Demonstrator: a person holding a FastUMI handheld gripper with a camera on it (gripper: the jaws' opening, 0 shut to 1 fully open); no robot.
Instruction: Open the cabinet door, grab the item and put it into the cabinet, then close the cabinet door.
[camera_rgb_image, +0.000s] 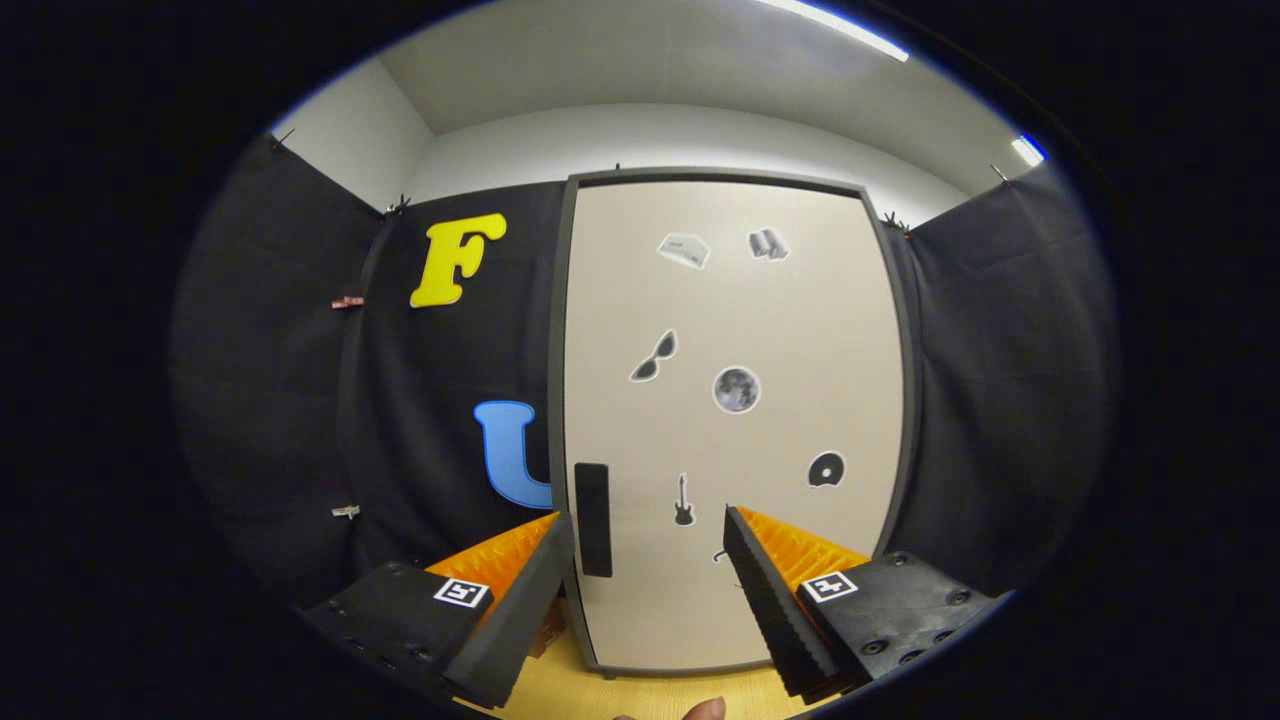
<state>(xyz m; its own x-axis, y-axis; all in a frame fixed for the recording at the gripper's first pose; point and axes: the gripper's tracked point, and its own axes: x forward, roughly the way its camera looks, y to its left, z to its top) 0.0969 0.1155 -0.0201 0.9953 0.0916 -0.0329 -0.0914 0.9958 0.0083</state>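
beyond the spread, empty tongs (648, 525) stands the closed beige cabinet door (780, 330), black handle (593, 519), sticker-dotted.

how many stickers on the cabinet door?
7 at least. On the cabinet door: two near the top, sunglasses and moon mid-door, disc lower right, guitar beside the handle, one partly hidden behind the open claw's right finger.

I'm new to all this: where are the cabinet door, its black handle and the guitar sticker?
cabinet door (780, 330): gripper view, bare panel.
black handle (592, 520): gripper view, mid-bar, just beyond the open fingers (765, 590).
guitar sticker (684, 502): gripper view, its body.
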